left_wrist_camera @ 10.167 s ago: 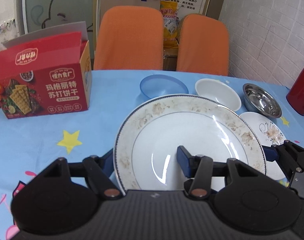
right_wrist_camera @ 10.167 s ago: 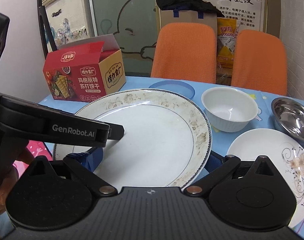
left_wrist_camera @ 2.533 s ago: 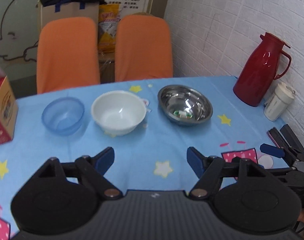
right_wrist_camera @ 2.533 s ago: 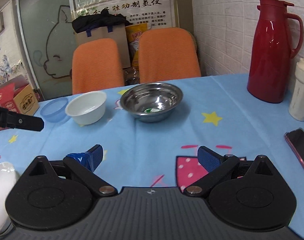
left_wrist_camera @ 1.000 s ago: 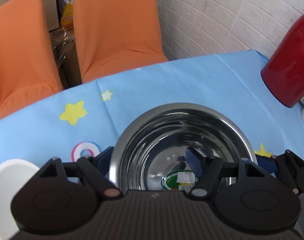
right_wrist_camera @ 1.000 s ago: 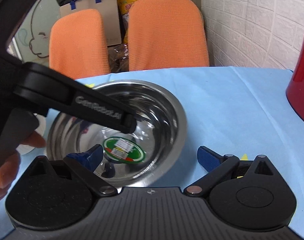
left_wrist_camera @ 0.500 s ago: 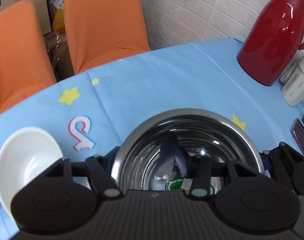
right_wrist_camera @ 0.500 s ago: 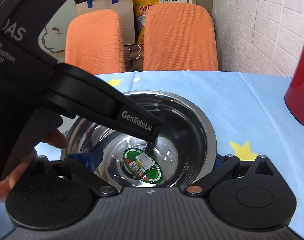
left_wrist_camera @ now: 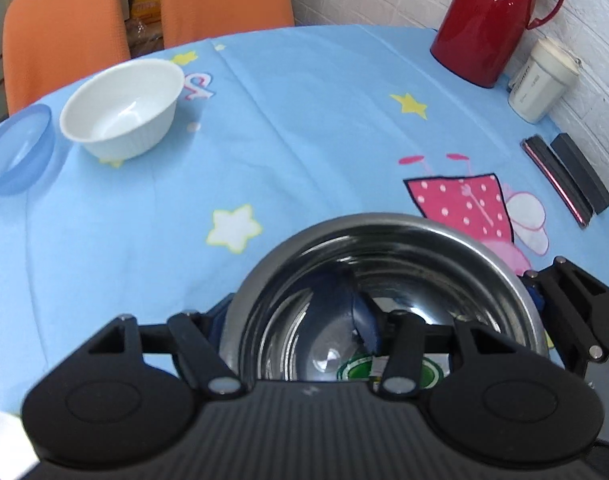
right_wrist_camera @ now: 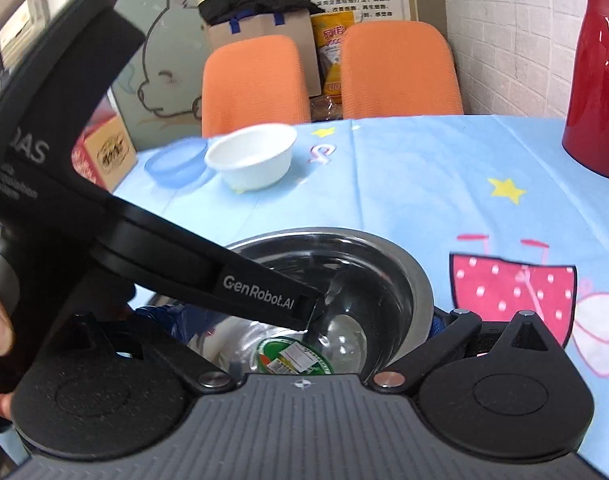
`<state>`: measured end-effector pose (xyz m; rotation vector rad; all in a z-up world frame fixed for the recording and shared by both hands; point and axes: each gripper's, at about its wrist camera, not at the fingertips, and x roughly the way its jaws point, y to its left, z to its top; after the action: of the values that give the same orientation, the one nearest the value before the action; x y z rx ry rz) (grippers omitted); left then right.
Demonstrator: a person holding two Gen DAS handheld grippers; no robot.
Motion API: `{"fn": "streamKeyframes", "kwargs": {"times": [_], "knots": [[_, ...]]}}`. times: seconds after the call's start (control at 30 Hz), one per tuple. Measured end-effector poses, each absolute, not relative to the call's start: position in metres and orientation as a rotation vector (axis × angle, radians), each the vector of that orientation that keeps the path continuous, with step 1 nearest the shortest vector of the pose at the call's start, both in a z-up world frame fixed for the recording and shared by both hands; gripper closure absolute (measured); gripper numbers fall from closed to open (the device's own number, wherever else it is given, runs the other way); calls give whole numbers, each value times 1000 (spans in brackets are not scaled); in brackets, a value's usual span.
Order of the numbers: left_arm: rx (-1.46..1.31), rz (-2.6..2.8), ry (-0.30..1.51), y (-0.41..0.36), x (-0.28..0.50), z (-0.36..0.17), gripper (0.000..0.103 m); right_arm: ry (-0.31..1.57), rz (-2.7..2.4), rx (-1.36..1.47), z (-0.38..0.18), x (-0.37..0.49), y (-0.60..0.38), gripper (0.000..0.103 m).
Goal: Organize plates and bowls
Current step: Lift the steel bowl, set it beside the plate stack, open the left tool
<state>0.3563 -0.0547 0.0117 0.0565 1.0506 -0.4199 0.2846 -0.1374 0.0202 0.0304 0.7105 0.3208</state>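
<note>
A steel bowl (left_wrist_camera: 388,240) with a green sticker inside sits close under both cameras. My left gripper (left_wrist_camera: 292,316) straddles its left wall, one finger outside and one inside. The pads still press the wall, though the jaws are opening slightly. In the right wrist view the steel bowl (right_wrist_camera: 384,276) lies between the wide-set fingers of my right gripper (right_wrist_camera: 304,320), which is open. Its right finger (right_wrist_camera: 438,322) rests by the rim. A white bowl (left_wrist_camera: 120,112) and a blue bowl (left_wrist_camera: 16,148) stand at the far left.
A red thermos (left_wrist_camera: 488,20) and a white cup (left_wrist_camera: 540,80) stand at the far right. A phone (left_wrist_camera: 552,180) lies beside a dark block (left_wrist_camera: 580,172). Two orange chairs (right_wrist_camera: 256,80) stand behind the table. A red box (right_wrist_camera: 104,152) is far left.
The left gripper shut on the steel bowl's wall. Both grippers and the bowl then moved across the table, away from the chairs and toward the pink print.
</note>
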Motion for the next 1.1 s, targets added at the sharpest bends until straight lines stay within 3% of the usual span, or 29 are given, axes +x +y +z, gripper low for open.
{"fn": "streamKeyframes", "kwargs": {"times": [0.63, 0.67, 0.73, 1.1], "knots": [[102, -356, 996, -46, 338, -5, 51, 732, 334, 43, -5, 259, -127, 15], [106, -357, 993, -46, 338, -5, 50, 735, 335, 43, -7, 260, -127, 14], [98, -341, 983, -44, 339, -2, 31, 744, 338, 46, -8, 260, -128, 15], [-15, -331, 890, -3, 321, 37, 28, 661, 232, 116, 15, 229, -182, 15]]}}
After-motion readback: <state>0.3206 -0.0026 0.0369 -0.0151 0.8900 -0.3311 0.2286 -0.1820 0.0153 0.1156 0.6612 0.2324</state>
